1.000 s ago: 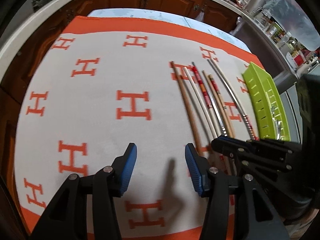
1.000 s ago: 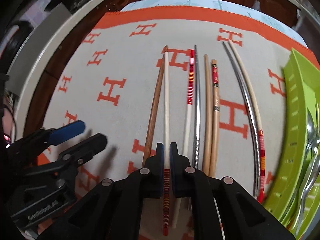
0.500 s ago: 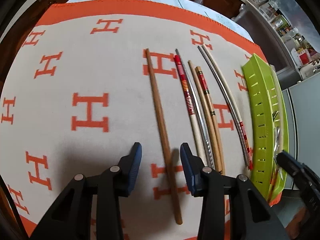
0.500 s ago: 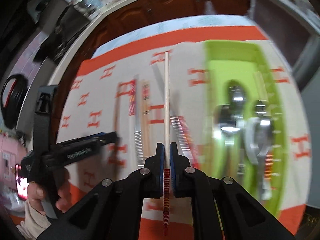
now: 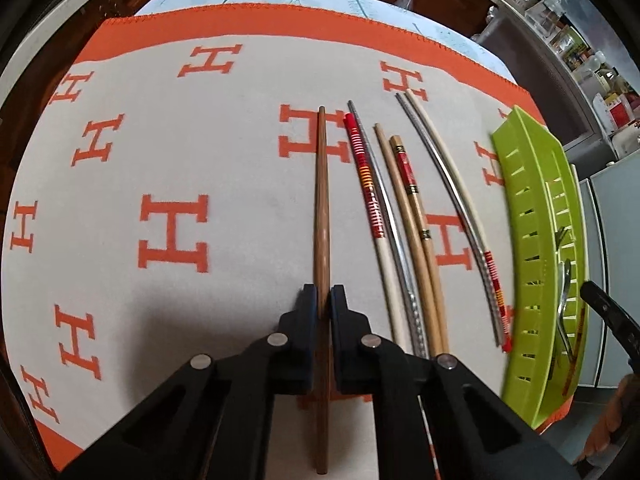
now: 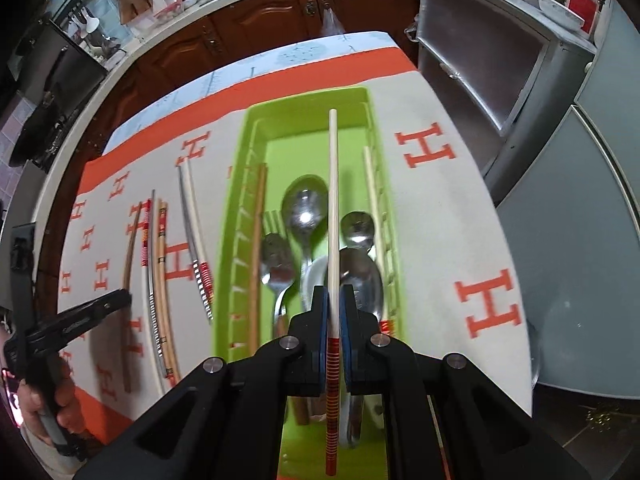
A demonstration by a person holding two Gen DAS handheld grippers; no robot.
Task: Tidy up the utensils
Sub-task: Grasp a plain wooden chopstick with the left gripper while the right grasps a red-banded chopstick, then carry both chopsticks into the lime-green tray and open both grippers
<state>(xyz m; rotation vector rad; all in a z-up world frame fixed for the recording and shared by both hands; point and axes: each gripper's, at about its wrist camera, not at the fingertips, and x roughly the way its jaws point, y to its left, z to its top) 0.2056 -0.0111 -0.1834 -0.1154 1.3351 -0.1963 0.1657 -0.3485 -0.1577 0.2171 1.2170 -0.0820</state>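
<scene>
My left gripper (image 5: pixel 324 294) is shut on a brown wooden chopstick (image 5: pixel 321 200) that lies lengthwise on the cloth. To its right several more chopsticks (image 5: pixel 404 220) lie side by side: wooden, metal and white with red stripes. My right gripper (image 6: pixel 333 296) is shut on a white chopstick with a red-striped end (image 6: pixel 333 200) and holds it over the green slotted tray (image 6: pixel 236 208). In the tray lie spoons (image 6: pixel 304 204), a fork and a few chopsticks. The same tray (image 5: pixel 520 200) shows at the right edge of the left wrist view.
A white cloth with orange H marks (image 5: pixel 200 140) covers the table. Wooden cabinets (image 6: pixel 256 28) run behind it, and a steel cabinet (image 6: pixel 480 72) stands close to the table's right edge. A hand (image 6: pixel 40 408) holds the left gripper at lower left.
The left jaws closed onto the brown chopstick after shifting right over it. The right gripper carried the white chopstick from above the cloth to above the green tray.
</scene>
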